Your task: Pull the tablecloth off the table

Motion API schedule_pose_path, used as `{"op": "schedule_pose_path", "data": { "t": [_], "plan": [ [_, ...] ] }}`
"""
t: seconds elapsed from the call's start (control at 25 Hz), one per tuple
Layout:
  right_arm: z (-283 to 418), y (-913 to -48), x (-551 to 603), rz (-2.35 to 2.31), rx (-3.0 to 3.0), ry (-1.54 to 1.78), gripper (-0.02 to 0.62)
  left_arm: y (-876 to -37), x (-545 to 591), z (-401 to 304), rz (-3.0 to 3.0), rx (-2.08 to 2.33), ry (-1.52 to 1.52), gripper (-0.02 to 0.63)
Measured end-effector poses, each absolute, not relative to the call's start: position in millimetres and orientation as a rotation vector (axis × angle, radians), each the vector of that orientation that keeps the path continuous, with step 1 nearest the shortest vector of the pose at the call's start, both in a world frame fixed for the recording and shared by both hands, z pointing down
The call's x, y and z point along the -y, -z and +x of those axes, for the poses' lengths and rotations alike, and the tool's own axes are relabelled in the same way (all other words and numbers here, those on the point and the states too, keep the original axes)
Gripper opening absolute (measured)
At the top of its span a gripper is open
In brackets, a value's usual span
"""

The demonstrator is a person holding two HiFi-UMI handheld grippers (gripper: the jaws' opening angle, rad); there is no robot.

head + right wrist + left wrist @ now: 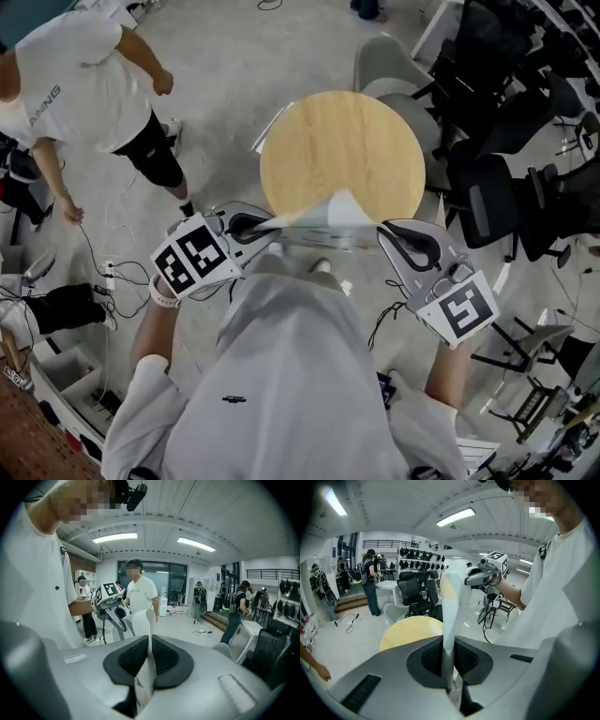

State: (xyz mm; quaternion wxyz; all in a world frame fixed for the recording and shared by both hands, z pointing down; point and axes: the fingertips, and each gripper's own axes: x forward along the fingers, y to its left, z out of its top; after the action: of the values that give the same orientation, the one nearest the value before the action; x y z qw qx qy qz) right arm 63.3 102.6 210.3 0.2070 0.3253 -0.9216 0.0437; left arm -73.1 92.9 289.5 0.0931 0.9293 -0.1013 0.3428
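The round wooden table (342, 155) stands bare in front of me. The pale, thin tablecloth (330, 217) hangs off its near edge, stretched between my two grippers. My left gripper (265, 226) pinches one end; in the left gripper view the tablecloth (453, 602) rises as a folded strip from between the left gripper's (449, 644) dark pads. My right gripper (386, 230) holds the other end, and in the right gripper view the tablecloth (140, 623) is clamped in the right gripper (149, 646). Both grippers are at waist height, close to my body.
A person in a white shirt (89, 84) stands at the upper left. Black office chairs (497, 187) crowd the right side and a grey chair (389, 66) sits behind the table. Cables (108, 272) lie on the floor at left.
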Motion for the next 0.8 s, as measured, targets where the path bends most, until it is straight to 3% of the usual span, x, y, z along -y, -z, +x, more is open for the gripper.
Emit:
{"op": "schedule_pose_path", "data": {
  "t": [0.8],
  "plan": [
    [94.2, -249.2, -137.8, 0.913, 2.685, -0.320, 0.015, -319.6, -122.2, -48.5, 2.645, 0.383, -1.031, 0.013]
  ]
}}
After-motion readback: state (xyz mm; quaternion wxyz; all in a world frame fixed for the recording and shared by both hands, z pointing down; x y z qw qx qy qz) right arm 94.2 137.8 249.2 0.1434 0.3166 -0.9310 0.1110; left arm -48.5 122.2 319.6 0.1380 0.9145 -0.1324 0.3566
